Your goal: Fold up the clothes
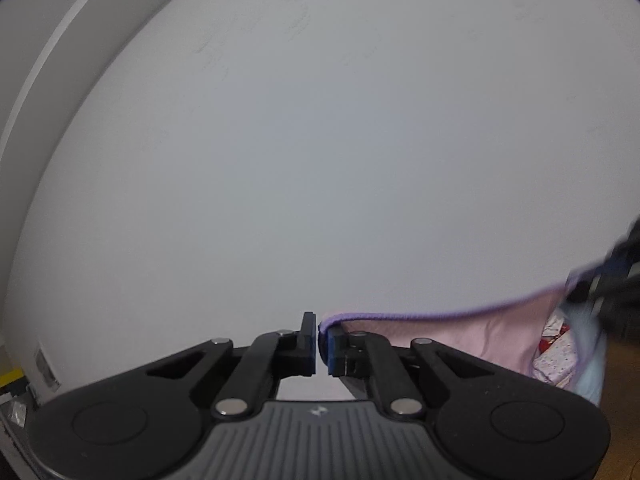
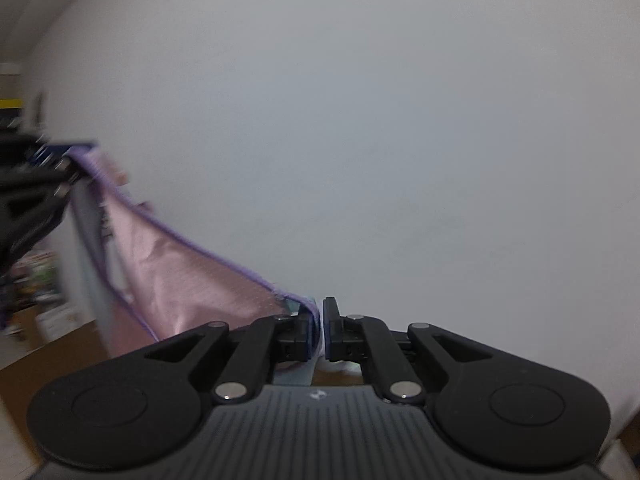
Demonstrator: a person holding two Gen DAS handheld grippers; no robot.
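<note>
— Nearest first, left wrist view?

— Looking along the left gripper (image 1: 318,346), blue pads (image 1: 309,346) drawn together and pinching the purple hem (image 1: 400,316) of the pink garment (image 1: 500,336). Holding that corner right at the fingertips, cloth draping down and off to the right of them.

— And following the hem away from that grip?

— Running rightward and upward from it, ending at the right gripper (image 1: 612,280), blurred at the frame's edge. Showing a patterned red and white patch (image 1: 556,344) just below that far end of the garment.

— Right wrist view, same order?

— Clamping too: right gripper (image 2: 321,330) pressed shut on the garment's other corner, a pale blue strip (image 2: 296,376) hanging under the pads. Sloping up and left from that grip, the pink garment (image 2: 168,276) with its purple hem (image 2: 208,256) reaching the left gripper (image 2: 60,168), smeared by blur.

— Beyond the garment?

— Hanging over a brown floor (image 2: 60,356); behind it all, a plain pale wall (image 2: 400,120).
</note>
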